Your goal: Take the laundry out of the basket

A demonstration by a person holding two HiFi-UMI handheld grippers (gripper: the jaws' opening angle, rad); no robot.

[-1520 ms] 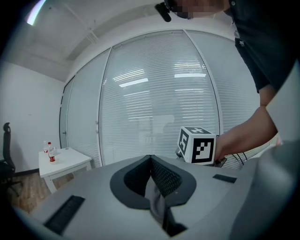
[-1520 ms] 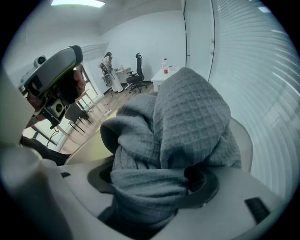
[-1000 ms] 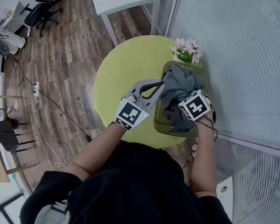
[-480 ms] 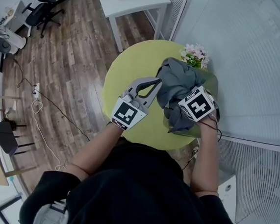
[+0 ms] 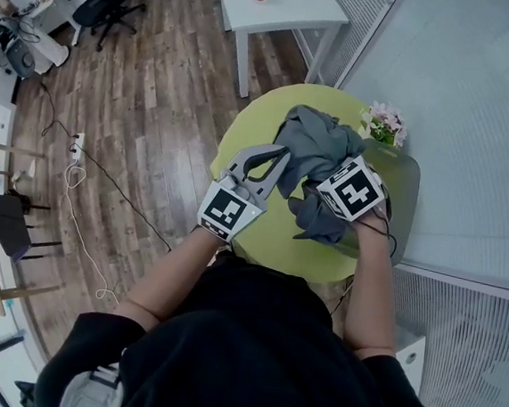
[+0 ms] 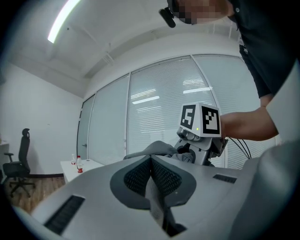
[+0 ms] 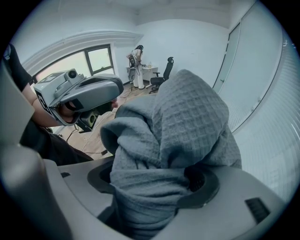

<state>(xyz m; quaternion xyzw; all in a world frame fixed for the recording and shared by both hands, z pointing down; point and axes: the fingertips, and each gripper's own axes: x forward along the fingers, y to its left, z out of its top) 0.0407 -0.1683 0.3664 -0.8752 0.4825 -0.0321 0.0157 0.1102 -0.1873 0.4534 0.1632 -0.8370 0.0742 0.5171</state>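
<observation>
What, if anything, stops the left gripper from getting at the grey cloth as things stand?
Likely yes, it can reach. The left gripper points at the grey cloth, which hangs just beyond its tips with nothing between. Its jaws are shut, though, and would need opening first. The right gripper holds it.

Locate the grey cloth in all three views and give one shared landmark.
Head view: grey cloth right of centre, over the yellow table.
Left gripper view: cloth, small hump at centre beyond the jaws.
Right gripper view: cloth fills the centre, clamped between the jaws.
Shared landmark: the glass wall.
</observation>
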